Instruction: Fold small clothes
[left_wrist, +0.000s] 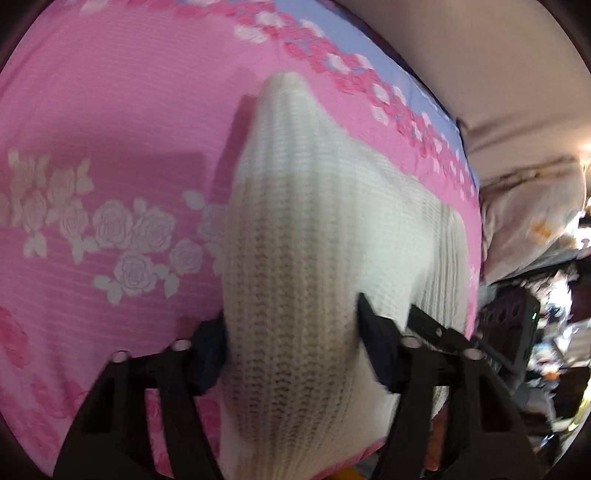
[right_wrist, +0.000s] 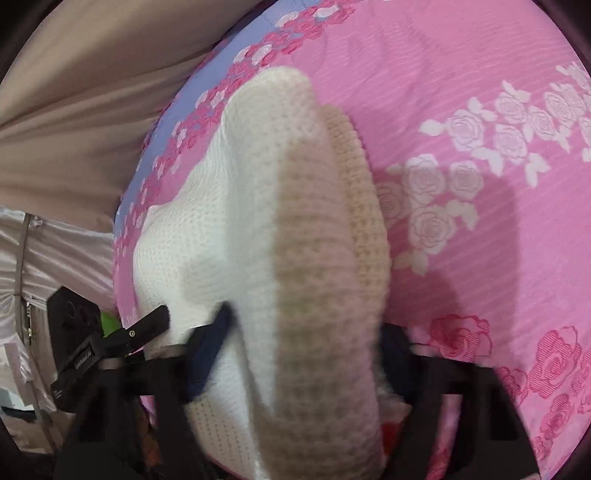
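Bunching up between both grippers, a cream-white ribbed knitted garment (left_wrist: 295, 221) fills the middle of each wrist view, raised in thick folds above a pink bedspread printed with white and deeper pink roses (left_wrist: 110, 122).

From the left wrist camera, the left gripper (left_wrist: 291, 343) has its two black fingers pressed against either side of a thick fold of the knit, the dark blue pads (left_wrist: 210, 354) sinking into the fabric, so it is clamped on the garment with the jaws held fairly wide by the bulk of cloth. The fold runs away from the camera and tapers to a rounded end on the far part of the bedspread. Just right of this gripper, the black tip of the other gripper touches the same garment.

From the right wrist camera, the right gripper (right_wrist: 306, 350) likewise grips a fat roll of the knit between its fingers, and the left gripper's black finger meets the cloth at the near left. A pale blue border strip (right_wrist: 192, 99) edges the bedspread on the far left, with beige fabric (right_wrist: 85, 110) beyond it.
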